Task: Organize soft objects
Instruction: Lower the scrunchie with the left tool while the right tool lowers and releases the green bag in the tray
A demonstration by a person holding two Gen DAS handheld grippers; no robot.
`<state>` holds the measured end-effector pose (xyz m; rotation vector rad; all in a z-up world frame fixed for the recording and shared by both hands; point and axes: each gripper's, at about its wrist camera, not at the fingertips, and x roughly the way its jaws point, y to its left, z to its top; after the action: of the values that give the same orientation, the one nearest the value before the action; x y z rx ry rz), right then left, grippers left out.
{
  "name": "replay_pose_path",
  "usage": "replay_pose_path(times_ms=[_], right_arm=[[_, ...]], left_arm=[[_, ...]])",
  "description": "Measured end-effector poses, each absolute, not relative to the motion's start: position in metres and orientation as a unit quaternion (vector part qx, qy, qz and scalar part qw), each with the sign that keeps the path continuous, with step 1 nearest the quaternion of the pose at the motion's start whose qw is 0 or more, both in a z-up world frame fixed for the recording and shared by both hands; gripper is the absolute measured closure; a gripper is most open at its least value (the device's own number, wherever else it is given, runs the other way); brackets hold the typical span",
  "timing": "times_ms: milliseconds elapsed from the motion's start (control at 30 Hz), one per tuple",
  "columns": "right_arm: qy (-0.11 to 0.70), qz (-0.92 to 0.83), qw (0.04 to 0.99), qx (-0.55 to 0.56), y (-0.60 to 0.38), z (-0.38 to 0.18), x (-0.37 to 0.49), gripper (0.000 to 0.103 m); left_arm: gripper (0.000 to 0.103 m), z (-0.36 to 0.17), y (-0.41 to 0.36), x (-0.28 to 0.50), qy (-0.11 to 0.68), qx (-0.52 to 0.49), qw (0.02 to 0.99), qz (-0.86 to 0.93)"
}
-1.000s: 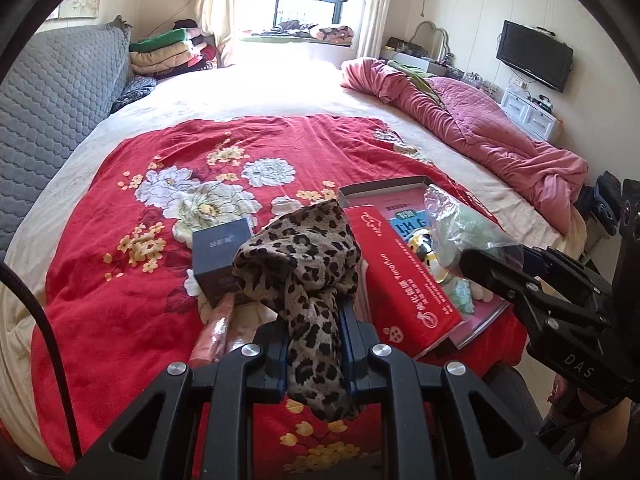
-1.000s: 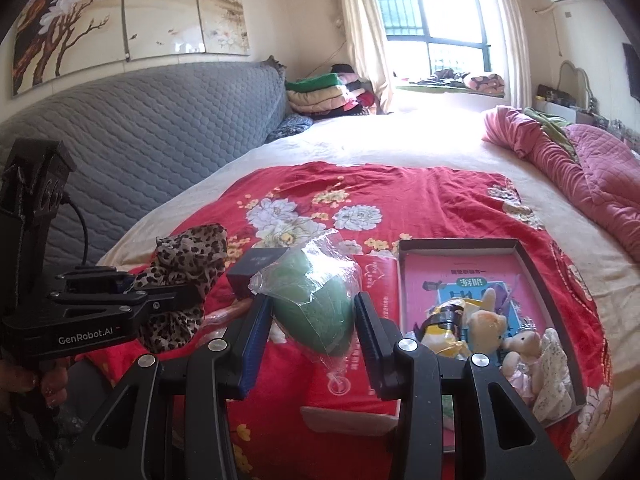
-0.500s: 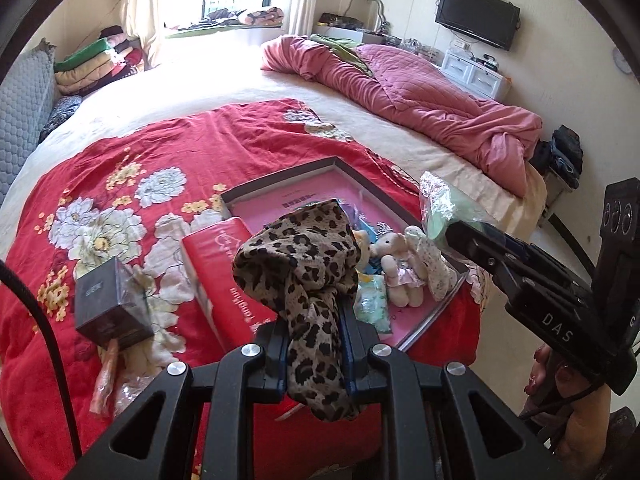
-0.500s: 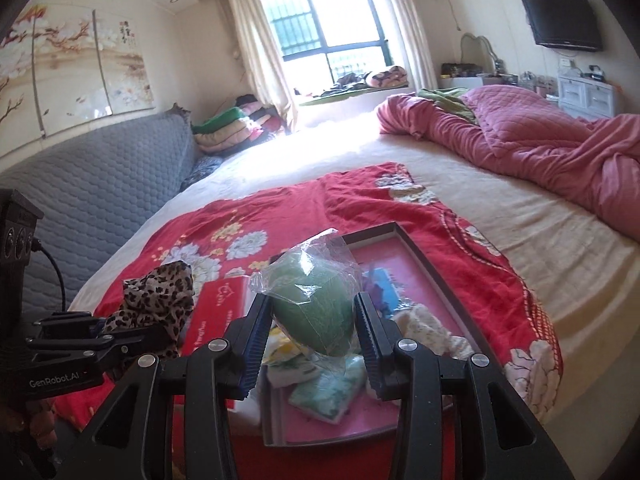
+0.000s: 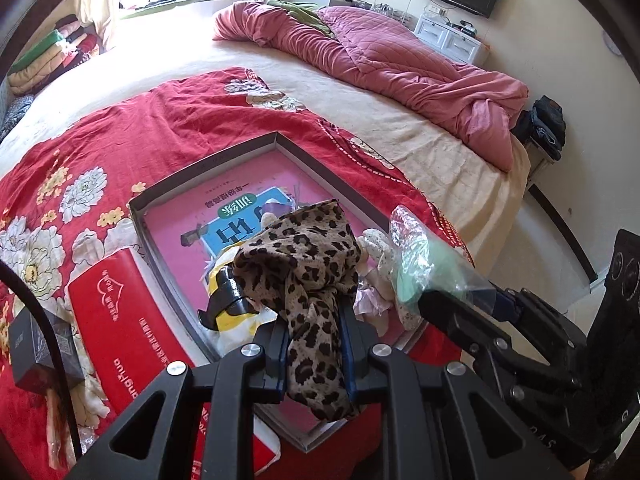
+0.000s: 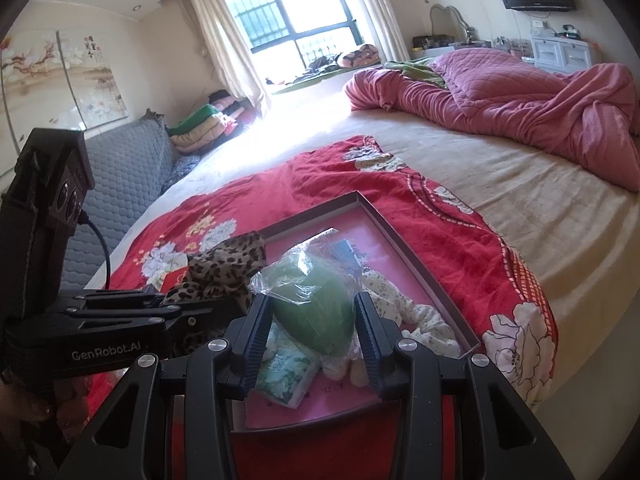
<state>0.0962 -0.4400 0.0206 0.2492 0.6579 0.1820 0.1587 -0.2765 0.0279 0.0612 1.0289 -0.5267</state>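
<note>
Beside tray (image 5: 158,236), black box (image 5: 38,346), left view only

We cannot see what lies under the leopard-print scarf (image 5: 304,256) in the tray (image 5: 160,256); the yellow toy (image 5: 228,304) shows only partly (its shape unclear), and the red packet (image 5: 120,320) is cut off below.

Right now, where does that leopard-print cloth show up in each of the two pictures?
Left wrist view: the leopard-print cloth sits low in the centre, pinched in the left tongs.
Right wrist view: it is left of centre, beside the bagged green item that the right tongs hold.
Shared landmark: the grey-rimmed tray on the red floral cover.
</note>
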Motion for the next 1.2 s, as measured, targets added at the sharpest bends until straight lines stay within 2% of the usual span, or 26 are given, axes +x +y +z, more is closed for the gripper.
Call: replay_pose_path(times_ms=[533,1200], right_arm=[[0.372,0.095,0.915,0.123,-0.444,-0.014,0.108,0.059],[0.416,0.116,0.901,0.049,-0.416,-0.034,0.117,0.057]], left_arm=[[0.082,-0.004,-0.298,0.186,0.519,0.037,0.814,-0.259],[0.082,-0.015,-0.294,0.204,0.534,0.023,0.808,-0.247]])
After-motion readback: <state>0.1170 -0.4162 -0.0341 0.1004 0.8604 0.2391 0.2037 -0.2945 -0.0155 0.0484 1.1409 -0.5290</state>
